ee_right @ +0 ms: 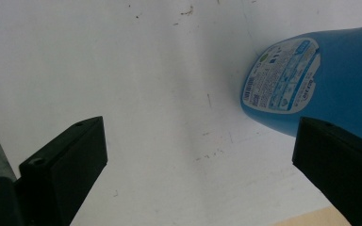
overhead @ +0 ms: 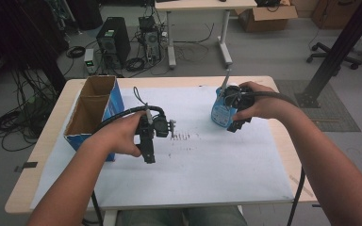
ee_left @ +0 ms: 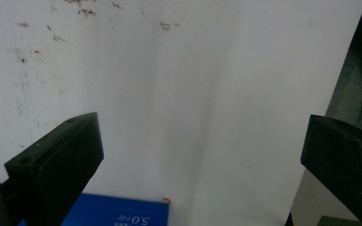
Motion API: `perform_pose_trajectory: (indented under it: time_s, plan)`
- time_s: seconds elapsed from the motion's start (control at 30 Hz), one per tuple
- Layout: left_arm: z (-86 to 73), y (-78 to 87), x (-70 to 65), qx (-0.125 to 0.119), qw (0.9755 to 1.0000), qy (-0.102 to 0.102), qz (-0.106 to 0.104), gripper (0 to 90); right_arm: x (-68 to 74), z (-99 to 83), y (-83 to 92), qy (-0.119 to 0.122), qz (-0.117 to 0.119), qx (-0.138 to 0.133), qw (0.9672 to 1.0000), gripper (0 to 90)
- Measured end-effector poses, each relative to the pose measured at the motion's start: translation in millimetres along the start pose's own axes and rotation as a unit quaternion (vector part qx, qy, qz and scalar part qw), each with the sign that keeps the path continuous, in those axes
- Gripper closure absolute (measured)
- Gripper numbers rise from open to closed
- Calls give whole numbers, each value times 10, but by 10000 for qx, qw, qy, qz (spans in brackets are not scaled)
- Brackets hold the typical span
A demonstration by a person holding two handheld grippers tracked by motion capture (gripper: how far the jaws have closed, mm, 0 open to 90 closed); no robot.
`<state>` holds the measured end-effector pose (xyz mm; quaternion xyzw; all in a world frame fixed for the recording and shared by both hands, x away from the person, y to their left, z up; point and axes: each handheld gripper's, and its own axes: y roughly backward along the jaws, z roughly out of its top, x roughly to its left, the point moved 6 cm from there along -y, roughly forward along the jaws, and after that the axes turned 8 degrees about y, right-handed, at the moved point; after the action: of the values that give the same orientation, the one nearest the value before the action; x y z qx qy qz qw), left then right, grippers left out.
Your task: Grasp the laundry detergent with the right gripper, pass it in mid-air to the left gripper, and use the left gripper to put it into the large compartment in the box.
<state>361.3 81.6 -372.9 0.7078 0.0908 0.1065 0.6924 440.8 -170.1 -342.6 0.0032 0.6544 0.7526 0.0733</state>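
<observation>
My left claw hangs over the white sheet on the table, jaws spread wide with nothing between them, just beside the open blue cardboard box. My right claw is also spread apart and empty, close against the blue bottle, whose labelled side lies by its right jaw.
</observation>
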Motion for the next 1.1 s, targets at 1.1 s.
perform_pose_trajectory:
  time_s: [1.1]
  plan:
    - [116,62,-85,-20,9997,-231,17,2,134,-417,-111,-368,6,-227,9991,39]
